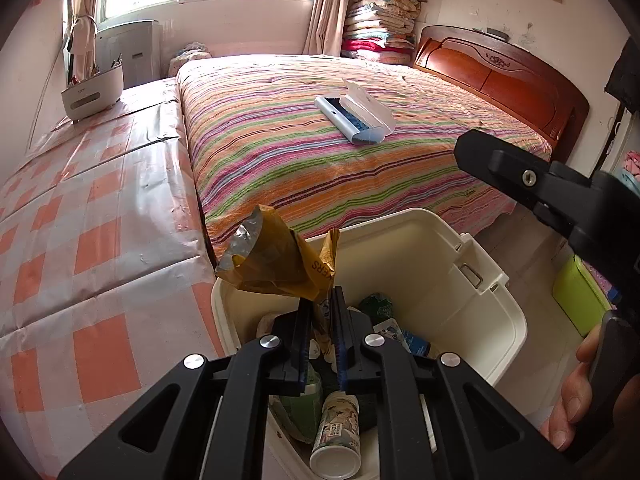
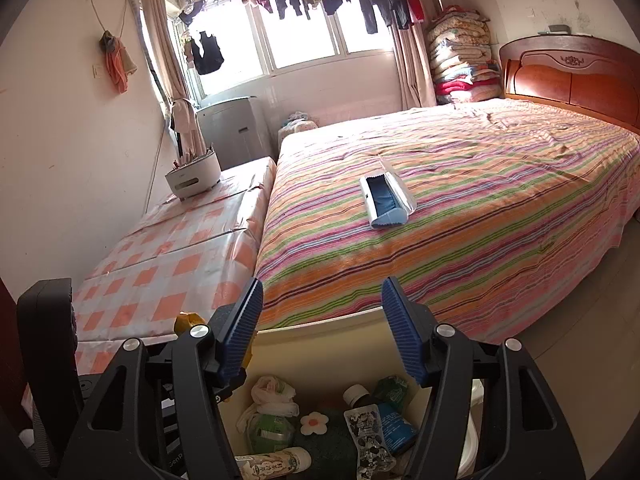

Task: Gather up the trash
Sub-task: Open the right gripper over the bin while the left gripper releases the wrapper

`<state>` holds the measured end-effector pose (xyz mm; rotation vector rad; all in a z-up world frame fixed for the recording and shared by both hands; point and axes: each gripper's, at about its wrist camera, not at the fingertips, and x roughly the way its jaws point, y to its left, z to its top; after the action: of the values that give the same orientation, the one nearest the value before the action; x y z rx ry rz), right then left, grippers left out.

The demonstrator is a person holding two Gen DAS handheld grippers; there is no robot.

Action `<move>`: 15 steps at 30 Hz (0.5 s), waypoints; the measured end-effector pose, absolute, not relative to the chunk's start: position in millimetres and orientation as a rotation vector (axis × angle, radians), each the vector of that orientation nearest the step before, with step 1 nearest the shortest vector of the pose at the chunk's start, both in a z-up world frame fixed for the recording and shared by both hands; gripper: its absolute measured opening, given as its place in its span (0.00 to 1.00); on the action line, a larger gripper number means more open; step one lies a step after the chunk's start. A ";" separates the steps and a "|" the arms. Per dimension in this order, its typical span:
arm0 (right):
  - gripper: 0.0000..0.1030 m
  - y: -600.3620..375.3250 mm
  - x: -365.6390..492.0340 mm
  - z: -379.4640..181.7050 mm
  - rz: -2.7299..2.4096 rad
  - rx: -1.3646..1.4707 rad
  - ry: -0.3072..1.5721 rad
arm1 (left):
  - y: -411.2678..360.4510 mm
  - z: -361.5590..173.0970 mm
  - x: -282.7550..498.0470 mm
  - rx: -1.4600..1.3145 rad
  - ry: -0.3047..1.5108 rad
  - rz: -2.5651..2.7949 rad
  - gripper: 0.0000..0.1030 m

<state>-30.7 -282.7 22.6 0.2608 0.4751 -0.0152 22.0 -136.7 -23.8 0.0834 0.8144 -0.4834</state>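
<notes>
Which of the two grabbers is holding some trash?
The left gripper: it is shut on a crumpled yellow wrapper above the cream bin. The right gripper stands open, empty.

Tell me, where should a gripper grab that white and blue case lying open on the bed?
Grab the case across its narrow width, near the middle, coming down from above. It lies flat on the striped bedspread, long and thin, with its lid open to one side, so its long sides are the easiest pair for two fingers to close on.
</notes>
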 end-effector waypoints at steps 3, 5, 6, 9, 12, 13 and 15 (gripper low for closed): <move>0.65 -288.9 -33.2 24.7 -0.024 0.280 0.456 | -143.5 -25.5 23.1 0.089 0.821 -0.491 0.12; 0.65 -293.0 -34.1 25.4 -0.030 0.296 0.449 | -148.5 -25.9 23.6 0.097 0.823 -0.496 0.12; 0.65 -295.4 -34.2 25.8 -0.032 0.305 0.445 | -150.8 -26.1 23.5 0.099 0.824 -0.500 0.12; 0.66 -300.4 -37.2 27.5 -0.045 0.320 0.431 | -157.8 -26.1 24.7 0.108 0.825 -0.513 0.12; 0.69 -305.4 -39.8 29.3 -0.059 0.335 0.415 | -165.0 -28.1 24.4 0.120 0.834 -0.527 0.12; 0.69 -306.9 -40.2 29.6 -0.062 0.339 0.410 | -166.6 -28.7 24.6 0.122 0.835 -0.530 0.12; 0.70 -309.4 -40.9 29.8 -0.067 0.347 0.405 | -170.9 -30.3 24.6 0.130 0.841 -0.538 0.14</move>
<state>-40.9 -309.4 29.8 0.3467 0.4050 -0.0675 24.6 -170.9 -30.3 0.1297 0.8406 -0.5376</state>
